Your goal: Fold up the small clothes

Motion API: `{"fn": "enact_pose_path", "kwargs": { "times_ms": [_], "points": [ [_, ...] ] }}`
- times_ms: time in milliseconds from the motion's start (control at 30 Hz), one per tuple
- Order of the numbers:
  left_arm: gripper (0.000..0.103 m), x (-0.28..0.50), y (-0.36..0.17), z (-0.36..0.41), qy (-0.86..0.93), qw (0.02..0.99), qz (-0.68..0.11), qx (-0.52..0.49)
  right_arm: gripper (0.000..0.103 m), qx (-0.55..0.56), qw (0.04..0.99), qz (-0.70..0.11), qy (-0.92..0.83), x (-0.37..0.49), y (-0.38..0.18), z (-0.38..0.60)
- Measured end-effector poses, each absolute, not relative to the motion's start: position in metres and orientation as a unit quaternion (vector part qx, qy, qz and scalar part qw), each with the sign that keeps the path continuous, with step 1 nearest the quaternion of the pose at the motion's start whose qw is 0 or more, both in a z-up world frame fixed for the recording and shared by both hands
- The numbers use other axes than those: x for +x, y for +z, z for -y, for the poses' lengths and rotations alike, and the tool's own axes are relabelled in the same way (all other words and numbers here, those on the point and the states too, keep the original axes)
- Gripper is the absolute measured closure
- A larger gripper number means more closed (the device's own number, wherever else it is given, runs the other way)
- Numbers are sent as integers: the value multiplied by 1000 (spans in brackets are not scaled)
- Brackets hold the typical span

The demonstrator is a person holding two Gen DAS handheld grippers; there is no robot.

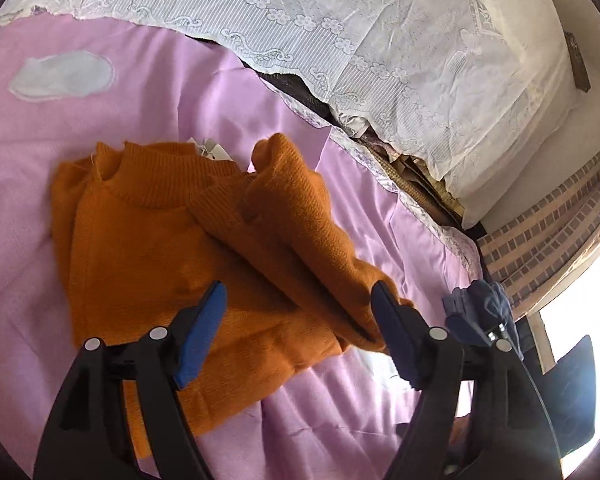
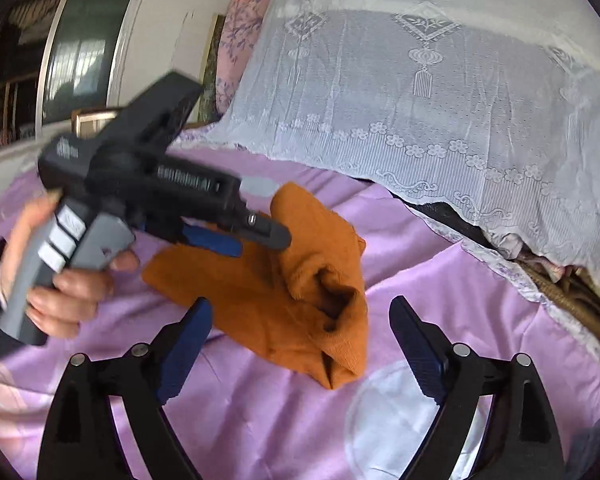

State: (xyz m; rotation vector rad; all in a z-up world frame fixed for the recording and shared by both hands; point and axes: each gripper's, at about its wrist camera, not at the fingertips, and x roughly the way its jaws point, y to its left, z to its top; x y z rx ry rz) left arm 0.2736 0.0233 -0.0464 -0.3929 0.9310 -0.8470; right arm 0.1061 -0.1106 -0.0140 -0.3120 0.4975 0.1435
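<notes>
An orange knit sweater lies on the pink bedsheet, collar toward the far side, with one sleeve folded diagonally across its right part. My left gripper is open and empty, just above the sweater's lower hem. In the right wrist view the sweater is a bunched orange heap. My right gripper is open and empty, just in front of it. The left gripper also shows there, held by a hand above the sweater's far side.
A white lace cover drapes over bedding along the far edge of the bed. A dark blue cloth lies at the bed's right side. A brick-pattern wall and a bright window are to the right.
</notes>
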Motion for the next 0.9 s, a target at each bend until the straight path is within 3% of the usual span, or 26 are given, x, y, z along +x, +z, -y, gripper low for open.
{"fn": "enact_pose_path", "kwargs": {
  "times_ms": [100,167,233,267,333,400,500,600,900],
  "points": [
    [22,281,-46,-13,-381,791,-445,-177,13,-173,952,-246,57,121,-29,109],
    [19,286,-48,-10,-368,793,-454,-174,20,-166,951,-256,61,132,-35,112],
    [19,295,-54,-7,-362,786,-468,-181,37,-162,949,-264,57,143,-39,116],
    [19,299,-56,-6,-361,782,-472,-187,50,-159,949,-267,53,146,-40,118],
    [27,305,-55,-3,-361,779,-473,-195,69,-145,950,-273,49,151,-42,122],
    [44,311,-53,2,-367,777,-473,-195,76,-132,952,-271,48,153,-40,127],
    [65,317,-48,6,-376,775,-469,-196,82,-116,956,-266,48,154,-36,128],
    [80,319,-39,0,-385,781,-449,-200,86,-100,959,-260,54,156,-29,126],
    [85,324,-1,-64,-383,816,-384,-201,88,-107,965,-217,101,157,4,64]
  ]
}}
